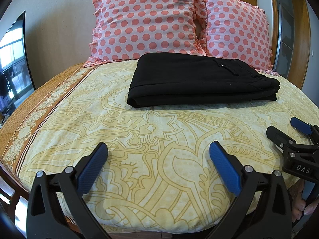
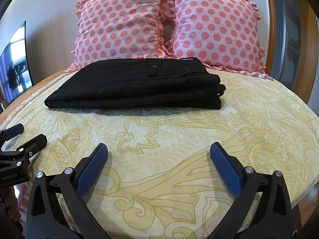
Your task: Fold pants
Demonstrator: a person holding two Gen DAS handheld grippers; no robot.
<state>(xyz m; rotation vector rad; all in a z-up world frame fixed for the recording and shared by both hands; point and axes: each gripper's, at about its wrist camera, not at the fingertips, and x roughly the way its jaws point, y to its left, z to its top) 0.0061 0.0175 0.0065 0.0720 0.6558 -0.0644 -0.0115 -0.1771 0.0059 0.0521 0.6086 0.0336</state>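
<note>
The pants (image 2: 135,85) lie on the bed (image 2: 179,139) as a compact black stack of several layers, just in front of 2 dotted pillows (image 2: 123,23). The folding looks finished. The left gripper (image 1: 158,149) and right gripper (image 2: 159,149) hover near the bed's front edge, well apart from the pants, jaws wide and holding nothing. Any next move would likely be just tidying the uneven right edge.
</note>
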